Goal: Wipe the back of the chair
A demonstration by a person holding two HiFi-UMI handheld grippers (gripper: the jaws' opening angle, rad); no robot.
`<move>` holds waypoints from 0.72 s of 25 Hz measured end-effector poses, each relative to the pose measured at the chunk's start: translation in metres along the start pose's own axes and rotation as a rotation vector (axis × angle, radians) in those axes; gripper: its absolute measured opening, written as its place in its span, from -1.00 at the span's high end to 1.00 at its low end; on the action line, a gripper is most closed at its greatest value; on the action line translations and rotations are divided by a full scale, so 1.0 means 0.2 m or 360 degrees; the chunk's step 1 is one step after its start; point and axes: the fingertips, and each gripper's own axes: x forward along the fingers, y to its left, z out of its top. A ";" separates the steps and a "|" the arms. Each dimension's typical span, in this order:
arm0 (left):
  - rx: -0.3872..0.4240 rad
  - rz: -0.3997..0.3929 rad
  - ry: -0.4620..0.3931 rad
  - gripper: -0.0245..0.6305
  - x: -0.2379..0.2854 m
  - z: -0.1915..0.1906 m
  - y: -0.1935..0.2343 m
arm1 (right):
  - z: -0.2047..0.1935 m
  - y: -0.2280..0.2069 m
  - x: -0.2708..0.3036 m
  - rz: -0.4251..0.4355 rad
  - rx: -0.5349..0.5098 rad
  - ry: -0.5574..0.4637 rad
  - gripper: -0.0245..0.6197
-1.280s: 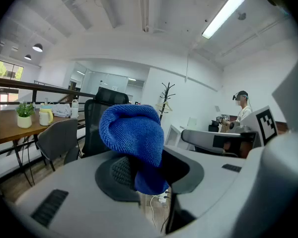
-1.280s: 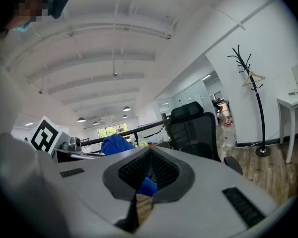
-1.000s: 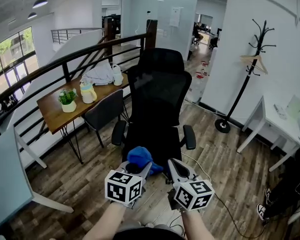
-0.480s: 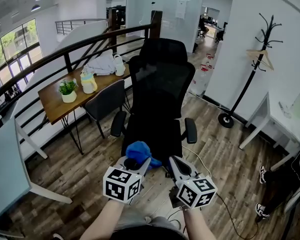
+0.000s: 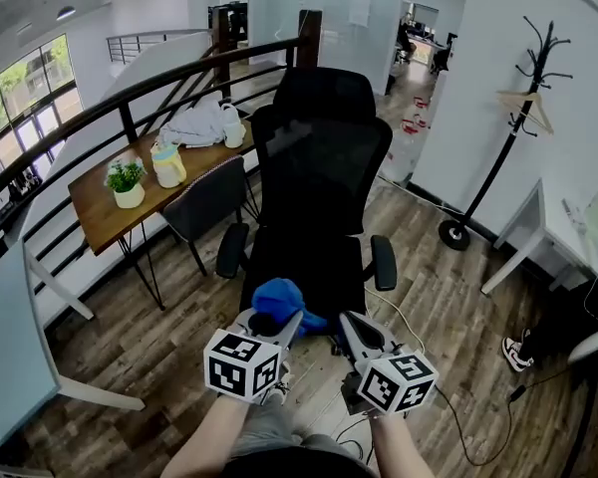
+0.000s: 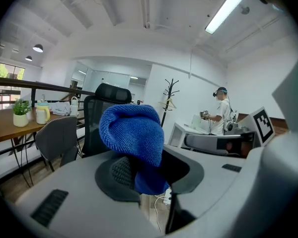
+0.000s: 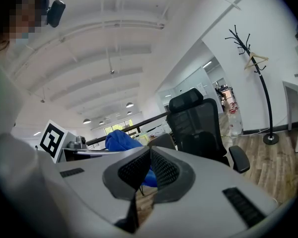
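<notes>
Chair back (image 5: 324, 162) upright, touched by neither gripper, left gripper (image 5: 268, 325) clamped on blue cloth (image 5: 281, 299), right gripper (image 5: 349, 327) jaws together, empty.

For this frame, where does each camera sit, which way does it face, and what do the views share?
Head view: on the person's head, facing steeply down at the black mesh office chair; both forearms, the left gripper and right gripper show below.
Left gripper view: rides the left gripper, looks along its jaws, shut on a blue knitted cloth, toward the chair.
Right gripper view: rides the right gripper, looks along its closed, empty jaws toward the chair.
Shared: all three show chair and cloth.
</notes>
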 end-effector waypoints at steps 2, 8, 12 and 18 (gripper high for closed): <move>0.0006 -0.0009 0.0008 0.55 0.08 0.03 0.08 | 0.03 -0.04 0.11 0.0007 0.0001 -0.0005 0.83; -0.0001 -0.0007 -0.0027 0.55 0.35 0.24 0.38 | 0.19 -0.17 0.51 0.0015 -0.0013 -0.0016 0.83; 0.0007 -0.0040 -0.0061 0.55 0.54 0.41 0.55 | 0.33 -0.28 0.76 -0.0017 -0.0049 -0.0046 0.83; 0.0064 -0.0070 -0.0067 0.55 0.79 0.60 0.83 | 0.50 -0.44 1.10 -0.0072 -0.0074 -0.0086 0.83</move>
